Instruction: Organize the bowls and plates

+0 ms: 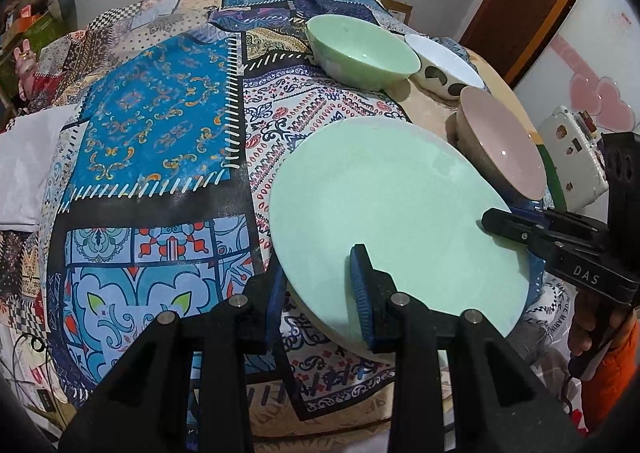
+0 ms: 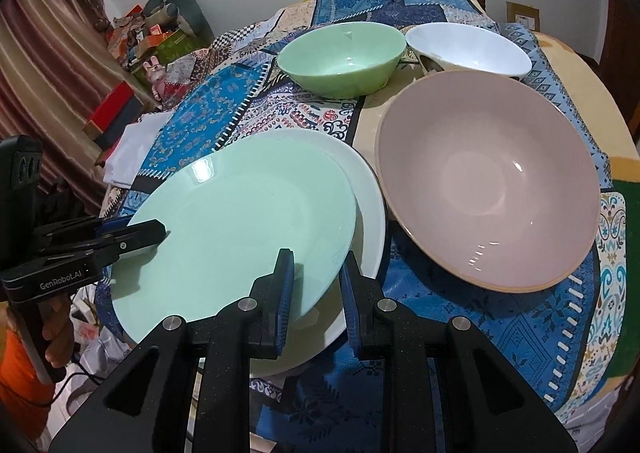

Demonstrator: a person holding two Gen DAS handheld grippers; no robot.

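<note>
Both wrist views tilt steeply down, close over the mint plate (image 1: 396, 209) (image 2: 240, 229) — shared, with the pink bowl (image 1: 504, 145) (image 2: 488, 181) at two o'clock.

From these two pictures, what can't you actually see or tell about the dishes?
- White plate: right wrist view, mostly covered by the green plate; whether they touch is unclear.
- Spotted white bowl: left wrist view, partly behind the green bowl.
- Pink bowl: left wrist view, its base hidden behind the green plate.

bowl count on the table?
3: green bowl at the back, white bowl to its right, pink bowl nearest, right of the plates. More may be out of view.
</note>
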